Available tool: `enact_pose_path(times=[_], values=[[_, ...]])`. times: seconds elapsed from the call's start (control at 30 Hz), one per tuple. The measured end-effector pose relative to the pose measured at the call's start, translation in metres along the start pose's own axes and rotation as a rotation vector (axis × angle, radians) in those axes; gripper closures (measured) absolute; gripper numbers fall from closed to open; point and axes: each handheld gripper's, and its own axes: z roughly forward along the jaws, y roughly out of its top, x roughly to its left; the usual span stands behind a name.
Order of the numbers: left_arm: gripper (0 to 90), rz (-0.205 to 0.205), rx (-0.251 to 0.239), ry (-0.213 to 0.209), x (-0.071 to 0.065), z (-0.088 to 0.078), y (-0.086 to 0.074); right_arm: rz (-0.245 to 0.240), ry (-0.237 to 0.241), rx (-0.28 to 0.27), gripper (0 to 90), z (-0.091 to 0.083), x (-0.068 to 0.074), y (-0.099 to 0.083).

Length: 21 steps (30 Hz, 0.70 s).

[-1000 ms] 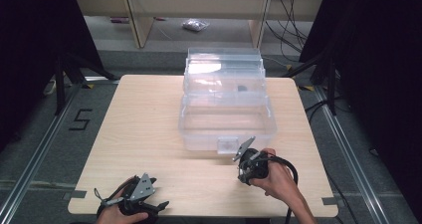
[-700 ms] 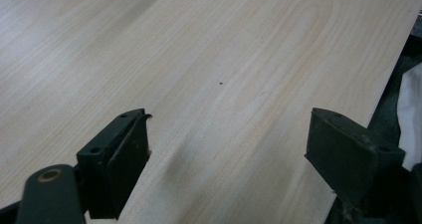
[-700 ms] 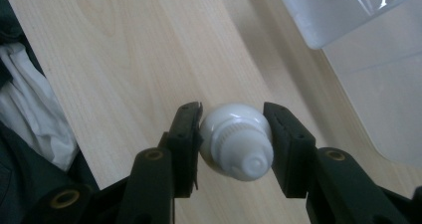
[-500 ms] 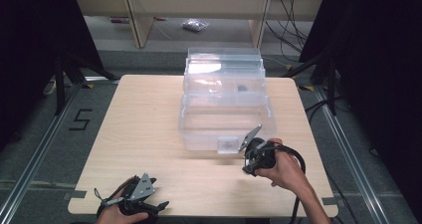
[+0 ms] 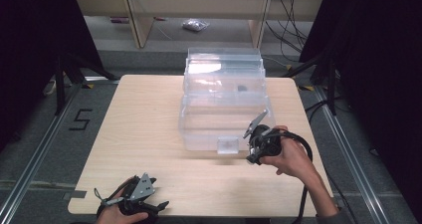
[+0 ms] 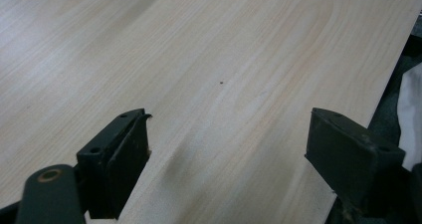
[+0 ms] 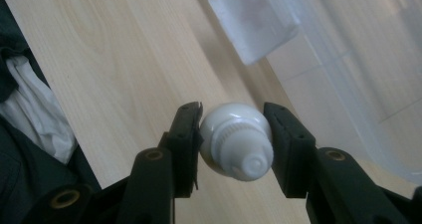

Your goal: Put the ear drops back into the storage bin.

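Work in hand: the right gripper carries a small white bottle beside the clear plastic bin, seemingly to be put inside
Done so far: the bottle is picked up and clamped; it hangs above the table, off the wood
Left to do: as I judge it, lifting the bottle over the bin's front wall or in through an opening and letting go; whether the bin stands open I cannot tell
Right gripper: jaws closed on the bottle from both sides, held at the bin's near right corner in the high view
Left gripper: jaws spread wide with nothing between them, resting low at the near left edge of the table
Bottle: glossy white plastic, rounded shoulder, a ribbed ring and a small round cap end facing the camera
Bin: transparent, slightly frosted plastic, stepped in two tiers with rounded corners; a small dark thing sits in the upper tier, too small to identify
Latch tab: a cloudy, squarish plastic tab on the bin's front wall, just beyond the bottle
Table: pale wood grain, smooth and matt, with rounded corners
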Motion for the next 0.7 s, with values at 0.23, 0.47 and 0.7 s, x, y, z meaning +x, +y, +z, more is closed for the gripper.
enact_pose_path(times=[0.23,0.47,0.7], values=[[16.6,0.000,0.002,0.000,0.000,0.000,0.000,0.019,-0.011,0.001,60.2,-0.016,-0.010,0.005],[16.6,-0.013,-0.007,-0.009,-0.001,0.000,0.000,0.033,-0.030,-0.002,60.2,-0.028,-0.024,0.010],[16.6,0.001,0.001,0.000,0.001,0.000,0.000,0.083,-0.048,0.006,60.2,-0.039,-0.043,0.016]])
